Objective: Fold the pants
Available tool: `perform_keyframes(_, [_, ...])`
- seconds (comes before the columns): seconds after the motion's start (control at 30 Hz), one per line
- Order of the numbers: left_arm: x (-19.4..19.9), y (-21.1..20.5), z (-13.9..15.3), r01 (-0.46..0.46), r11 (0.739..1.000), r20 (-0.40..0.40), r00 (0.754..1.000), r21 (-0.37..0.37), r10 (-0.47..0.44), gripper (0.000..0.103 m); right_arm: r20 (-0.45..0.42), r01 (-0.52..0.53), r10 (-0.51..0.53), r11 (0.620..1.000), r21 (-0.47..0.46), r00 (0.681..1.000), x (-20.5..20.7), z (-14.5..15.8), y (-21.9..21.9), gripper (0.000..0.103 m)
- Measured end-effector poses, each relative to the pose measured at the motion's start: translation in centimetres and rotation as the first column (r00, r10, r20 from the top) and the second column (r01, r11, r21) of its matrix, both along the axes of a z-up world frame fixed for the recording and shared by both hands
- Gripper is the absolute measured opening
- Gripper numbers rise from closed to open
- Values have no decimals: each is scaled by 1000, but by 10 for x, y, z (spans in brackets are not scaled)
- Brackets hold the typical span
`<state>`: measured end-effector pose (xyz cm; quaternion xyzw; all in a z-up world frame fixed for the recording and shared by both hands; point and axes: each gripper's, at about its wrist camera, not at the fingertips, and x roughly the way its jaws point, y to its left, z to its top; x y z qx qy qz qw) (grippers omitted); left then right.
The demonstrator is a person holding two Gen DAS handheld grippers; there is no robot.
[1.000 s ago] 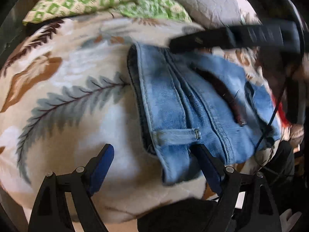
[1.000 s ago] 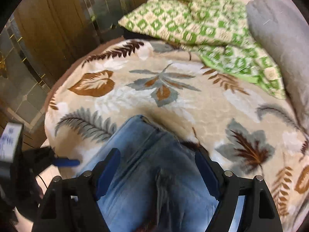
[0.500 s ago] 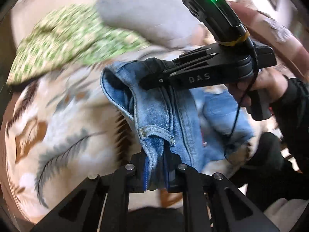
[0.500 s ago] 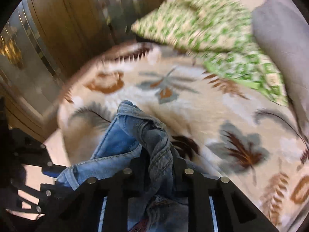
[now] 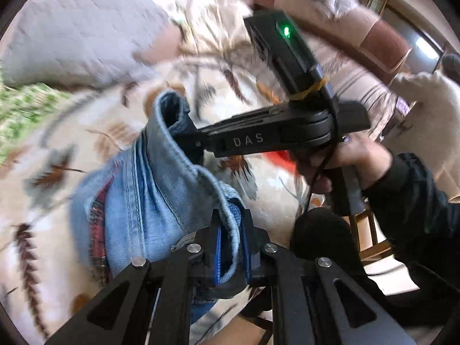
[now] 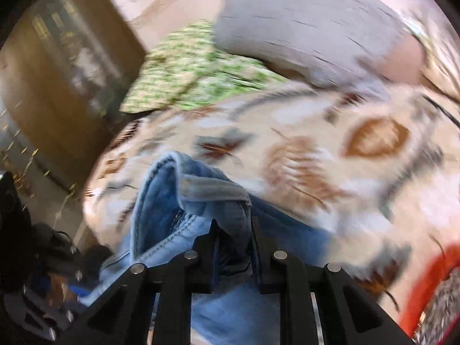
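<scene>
Soft, heavyish light-blue denim pants [image 5: 161, 189] hang lifted over the leaf-print bedspread [image 5: 37, 155]. Left gripper [image 5: 230, 247] fingers clamp a waistband edge; right gripper [image 6: 234, 247] fingers pinch bunched denim. Seamed waistband seems the firmest hold. Open bedspread beyond; grey pillow [image 6: 302, 26] bounds the far side.

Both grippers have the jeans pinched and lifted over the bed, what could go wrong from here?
1. The left gripper pinches only a narrow edge of the jeans; a tug might pull it free.
2. The right gripper clamps a bunched wad of denim, so the fold may come out uneven.
3. The rest hangs twisted over the bedspread and could land creased.
</scene>
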<state>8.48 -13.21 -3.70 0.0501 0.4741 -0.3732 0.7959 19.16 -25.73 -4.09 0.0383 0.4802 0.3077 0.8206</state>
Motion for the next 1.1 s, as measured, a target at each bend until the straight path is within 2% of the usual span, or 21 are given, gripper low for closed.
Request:
perform_keyframes(0.07, [14,-19,-32,2,1000,-92,996,25,0,13,-42,60,-62,997,-50,997,7,-25,-22,20])
perform_keyframes(0.1, [21,-30,-60,7,998,-139,990,65,2,18,-81,83,-88,994,-66,993,12,-39,-31,23])
perform_keyframes(0.17, [28,-43,-86,0,997,-142,990,81,11,21,-151,134,-147,987,-90,978,16,-56,-47,23])
perform_keyframes(0.23, [24,-54,-86,1,994,-86,996,108,8,24,-159,164,-182,979,-121,970,11,-58,-62,23])
perform_keyframes(0.27, [24,-55,-83,4,994,-90,996,105,6,29,-138,175,-194,975,-141,971,5,-53,-68,24])
perform_keyframes(0.3, [25,-54,-78,15,997,-115,993,82,-5,37,-117,182,-201,971,-152,973,0,-47,-72,28])
perform_keyframes(0.33, [25,-51,-70,18,998,-123,992,64,-10,41,-101,188,-205,970,-154,974,-4,-42,-76,33])
perform_keyframes(0.37, [22,-44,-58,10,999,-111,994,39,-6,52,-72,202,-215,967,-156,974,-9,-31,-80,53])
perform_keyframes(0.4, [14,-36,-41,-7,1000,-81,997,13,8,75,-48,217,-227,964,-154,973,-14,-23,-83,82])
perform_keyframes(0.43, [6,-24,-30,-26,1000,-52,998,-6,26,85,-19,234,-239,962,-142,971,-21,-12,-85,89])
perform_keyframes(0.47, [-1,-11,-16,-49,999,-16,999,-6,49,98,11,244,-244,964,-111,970,-30,0,-89,92])
perform_keyframes(0.53, [-11,19,3,-108,994,56,993,22,107,101,32,239,-238,969,-62,971,-43,15,-89,92])
perform_keyframes(0.6, [-18,50,12,-141,989,65,988,41,139,101,27,228,-227,973,-33,973,-56,24,-81,92])
perform_keyframes(0.73, [-7,89,-4,-226,969,65,973,96,220,101,-3,200,-200,980,-7,980,-78,19,-60,92])
perform_keyframes(0.83, [-1,107,-37,-249,966,10,968,69,249,101,-71,171,-168,985,31,983,-92,-2,-43,90])
perform_keyframes(0.9, [0,108,-53,-239,970,3,971,48,240,101,-105,168,-164,985,26,981,-94,-17,-32,81])
perform_keyframes(1.03, [-5,100,-61,-161,987,33,986,4,161,101,-184,173,-164,984,31,969,-89,-42,-19,77])
perform_keyframes(1.1, [-9,94,-61,-103,995,34,994,0,103,101,-226,176,-157,982,65,961,-87,-52,-14,65])
